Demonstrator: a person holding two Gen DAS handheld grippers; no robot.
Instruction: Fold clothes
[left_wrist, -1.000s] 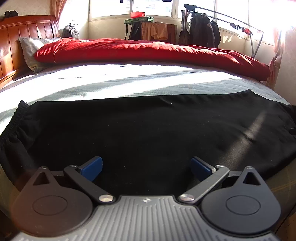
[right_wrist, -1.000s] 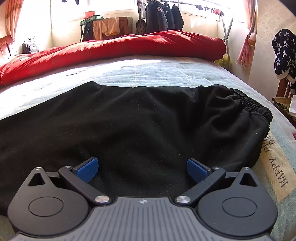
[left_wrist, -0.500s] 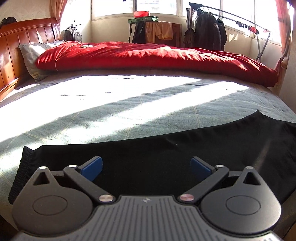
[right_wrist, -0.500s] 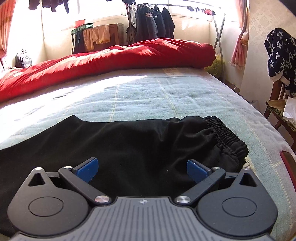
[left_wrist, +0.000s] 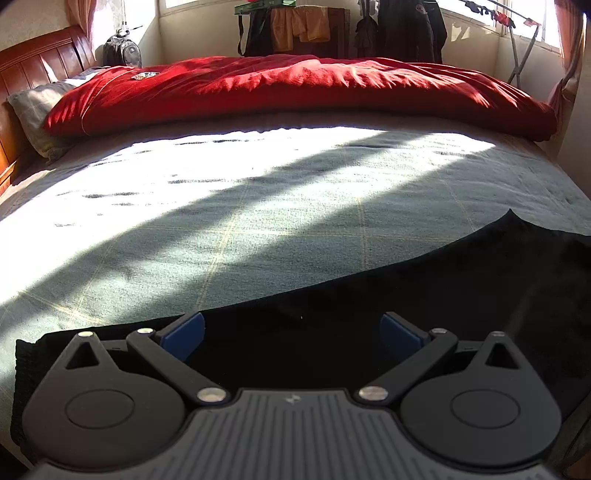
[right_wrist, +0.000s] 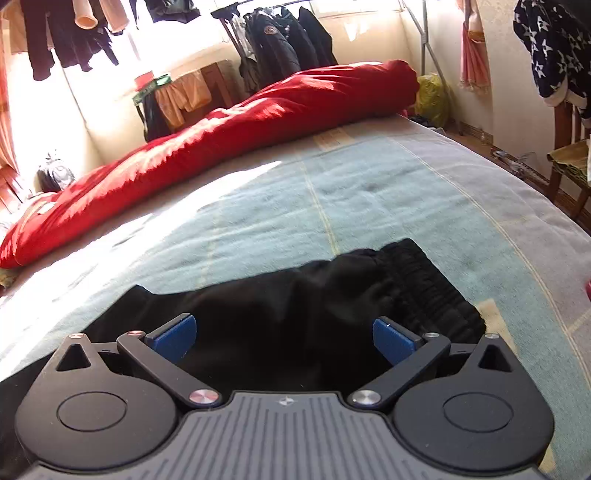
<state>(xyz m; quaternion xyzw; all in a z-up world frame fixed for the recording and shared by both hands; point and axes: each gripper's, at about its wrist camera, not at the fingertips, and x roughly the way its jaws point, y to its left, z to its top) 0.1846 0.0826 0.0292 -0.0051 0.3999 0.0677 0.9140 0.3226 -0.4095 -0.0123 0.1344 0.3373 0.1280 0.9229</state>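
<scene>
Garment: black trousers (left_wrist: 424, 306), matte dark fabric, spread flat across the near edge of the bed (left_wrist: 258, 221); a gathered elastic waistband (right_wrist: 424, 288) shows at the right end, and a ribbed cuff at the far left.
Left gripper (left_wrist: 291, 334): released, blue pads wide apart, nothing between them, hanging over the trousers' near part.
Right gripper (right_wrist: 282, 336): released, pads spread, over the cloth just left of the waistband.
Far side: red quilt (left_wrist: 295, 88) lies along the bed's far edge.
</scene>
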